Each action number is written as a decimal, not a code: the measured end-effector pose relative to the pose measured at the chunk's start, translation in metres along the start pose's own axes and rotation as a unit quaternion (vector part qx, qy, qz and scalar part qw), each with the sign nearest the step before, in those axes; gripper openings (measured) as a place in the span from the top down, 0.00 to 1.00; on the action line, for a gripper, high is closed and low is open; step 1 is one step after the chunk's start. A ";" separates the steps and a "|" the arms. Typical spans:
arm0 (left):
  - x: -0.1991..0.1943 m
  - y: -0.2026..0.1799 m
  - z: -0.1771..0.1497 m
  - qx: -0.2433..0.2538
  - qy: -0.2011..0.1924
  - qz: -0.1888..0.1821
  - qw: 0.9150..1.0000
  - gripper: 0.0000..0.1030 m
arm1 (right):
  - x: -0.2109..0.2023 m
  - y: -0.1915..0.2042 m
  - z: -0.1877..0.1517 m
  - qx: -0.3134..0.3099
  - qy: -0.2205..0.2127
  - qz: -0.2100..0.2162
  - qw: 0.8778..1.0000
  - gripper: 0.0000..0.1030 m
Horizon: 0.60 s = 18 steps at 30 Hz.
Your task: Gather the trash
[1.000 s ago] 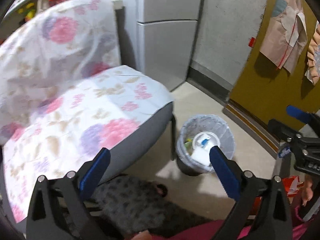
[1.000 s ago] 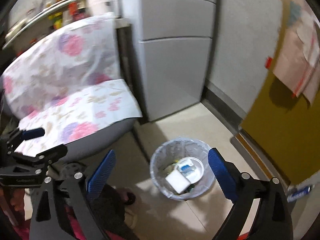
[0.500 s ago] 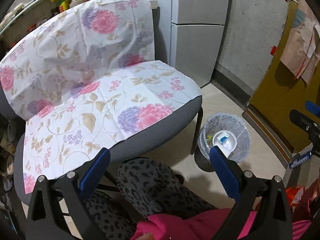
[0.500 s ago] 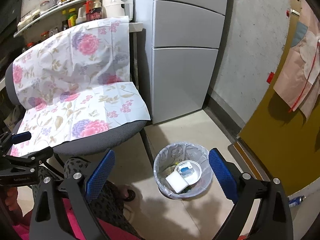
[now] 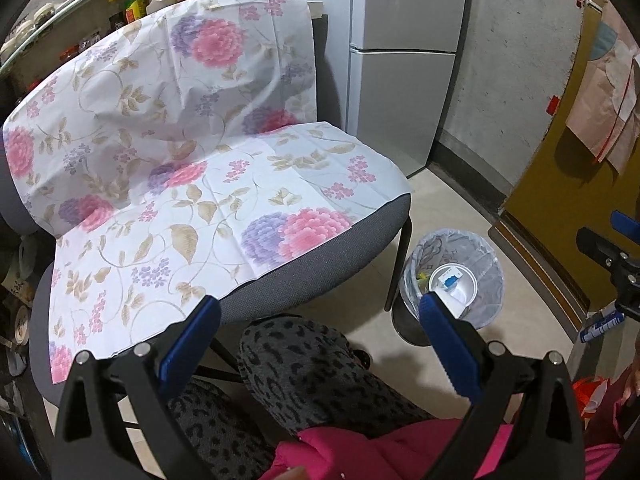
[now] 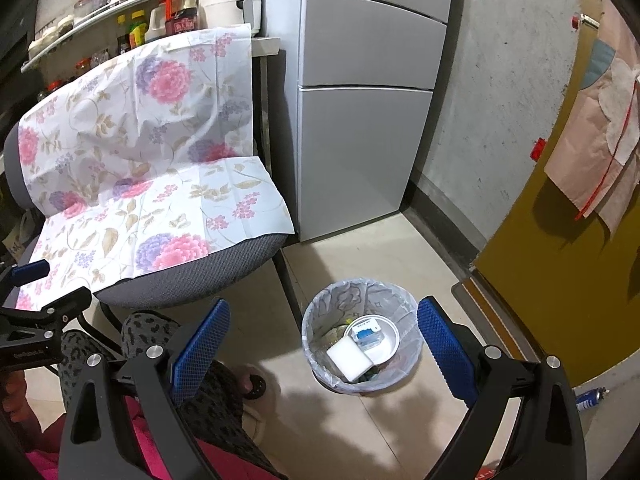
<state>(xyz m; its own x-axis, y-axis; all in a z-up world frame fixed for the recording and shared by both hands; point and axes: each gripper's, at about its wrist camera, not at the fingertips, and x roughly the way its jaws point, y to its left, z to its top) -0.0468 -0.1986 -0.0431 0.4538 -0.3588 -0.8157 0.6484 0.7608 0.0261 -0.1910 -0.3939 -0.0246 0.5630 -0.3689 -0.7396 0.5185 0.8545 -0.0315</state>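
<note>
A lined waste bin [image 6: 404, 300] stands on the floor beside the chair. It holds a white round lid with a blue-labelled packet [image 6: 370, 334] and a white foam block [image 6: 349, 359]. The bin also shows in the left wrist view [image 5: 486, 252]. My right gripper [image 6: 322, 346] is open and empty, held above and in front of the bin. My left gripper [image 5: 318, 338] is open and empty, held over the person's lap, left of the bin. The left gripper shows at the left edge of the right wrist view [image 6: 36, 308].
A grey chair with a floral cover [image 5: 208, 184] stands left of the bin. A grey fridge [image 6: 360, 120] is behind it, a shelf of bottles [image 6: 132, 24] at the back left, a yellow door [image 6: 560, 260] on the right. A spray can [image 6: 588, 398] lies by the door.
Both grippers have pulled back and up from the bin, so more of the chair and shelf shows. Both stay open and empty.
</note>
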 end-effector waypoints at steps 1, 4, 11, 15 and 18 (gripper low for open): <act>-0.001 0.000 0.000 -0.001 -0.001 0.000 1.000 0.07 | 0.000 0.001 0.000 0.000 0.001 -0.001 1.000 0.09; -0.002 0.000 0.000 -0.002 -0.001 0.001 1.000 0.07 | 0.002 0.002 0.000 -0.001 0.004 -0.001 1.000 0.09; -0.002 0.003 0.000 -0.001 -0.001 0.000 1.000 0.07 | 0.004 0.000 0.000 0.000 0.003 -0.001 1.000 0.09; -0.002 0.004 0.001 -0.005 -0.001 0.002 1.000 0.07 | 0.005 -0.001 0.000 0.000 0.004 -0.001 1.000 0.09; -0.003 0.004 0.001 -0.008 -0.001 0.004 1.000 0.07 | 0.005 0.000 0.000 -0.001 0.004 0.000 1.000 0.09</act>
<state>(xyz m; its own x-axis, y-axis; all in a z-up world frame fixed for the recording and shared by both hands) -0.0452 -0.1948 -0.0404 0.4610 -0.3537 -0.8138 0.6348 0.7723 0.0239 -0.1886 -0.3959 -0.0283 0.5580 -0.3666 -0.7445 0.5176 0.8550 -0.0331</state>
